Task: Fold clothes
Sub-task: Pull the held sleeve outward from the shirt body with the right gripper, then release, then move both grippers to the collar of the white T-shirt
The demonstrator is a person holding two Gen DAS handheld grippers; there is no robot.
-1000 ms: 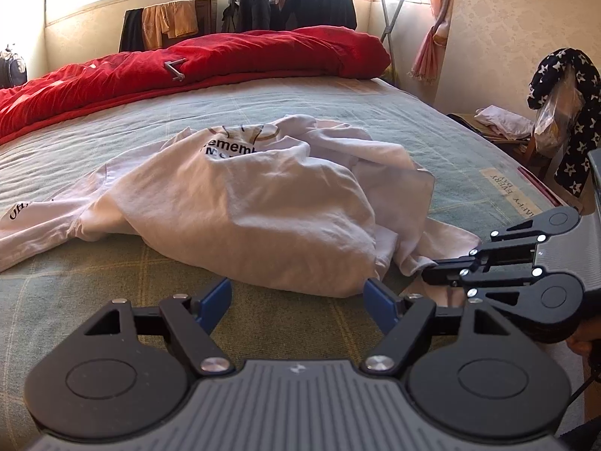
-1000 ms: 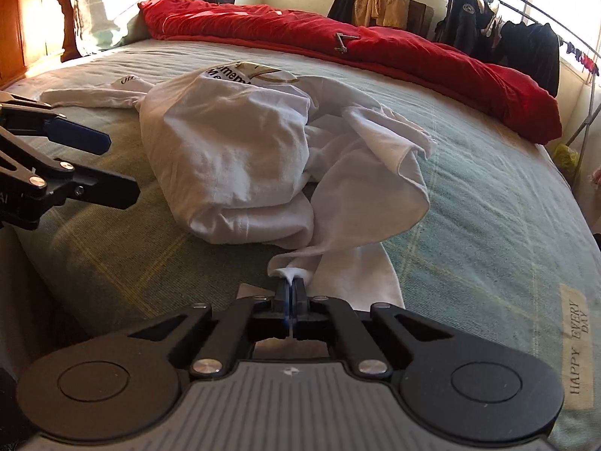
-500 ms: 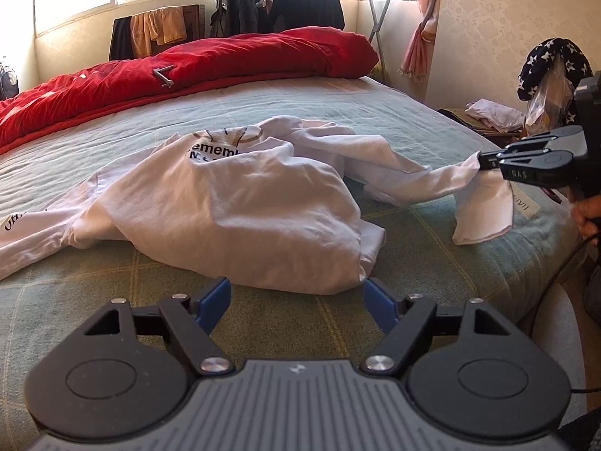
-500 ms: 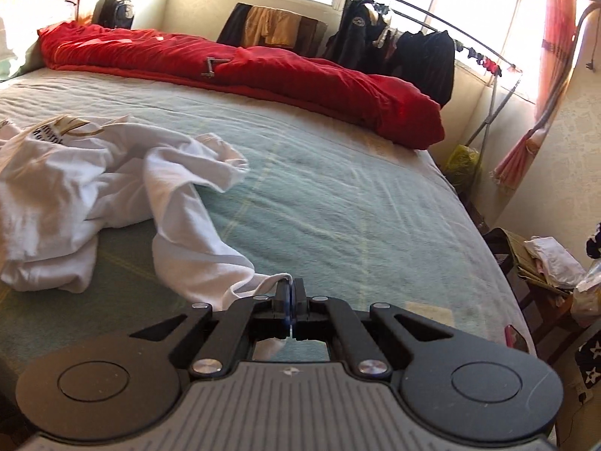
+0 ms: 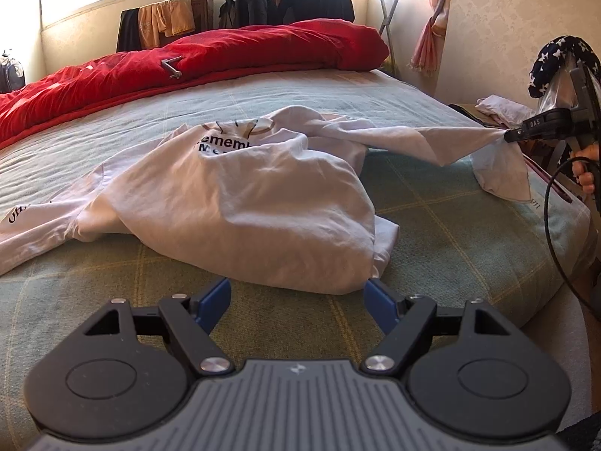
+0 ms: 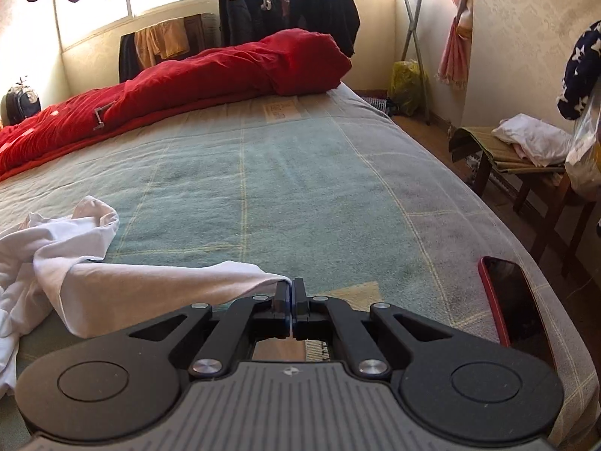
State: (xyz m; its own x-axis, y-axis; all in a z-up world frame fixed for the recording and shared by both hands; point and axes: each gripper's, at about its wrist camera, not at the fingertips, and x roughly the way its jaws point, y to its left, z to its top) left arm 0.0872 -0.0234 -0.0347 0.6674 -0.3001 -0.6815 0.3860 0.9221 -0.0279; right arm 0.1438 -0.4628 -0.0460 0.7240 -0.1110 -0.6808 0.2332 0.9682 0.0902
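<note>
A white shirt [image 5: 240, 195] with dark lettering lies crumpled on the green checked bed. One sleeve is stretched out taut to the right, above the bed, with my right gripper [image 5: 507, 136] shut on its end. In the right wrist view the pinched sleeve [image 6: 157, 285] runs off to the left from that gripper [image 6: 291, 293]. My left gripper [image 5: 298, 293] stands open just in front of the shirt's near hem, its blue pads on either side, touching nothing.
A red quilt [image 5: 210, 60] lies along the far side of the bed. A red-cased phone [image 6: 518, 304] rests on the bed's right edge. A stool with white clothes [image 6: 533, 143] stands to the right. Dark coats [image 6: 285, 3] hang on a rack by the window.
My right gripper has carried the sleeve end from beside the left gripper out to the right, pulling it taut and rolling as it went. The left gripper has stayed put.
</note>
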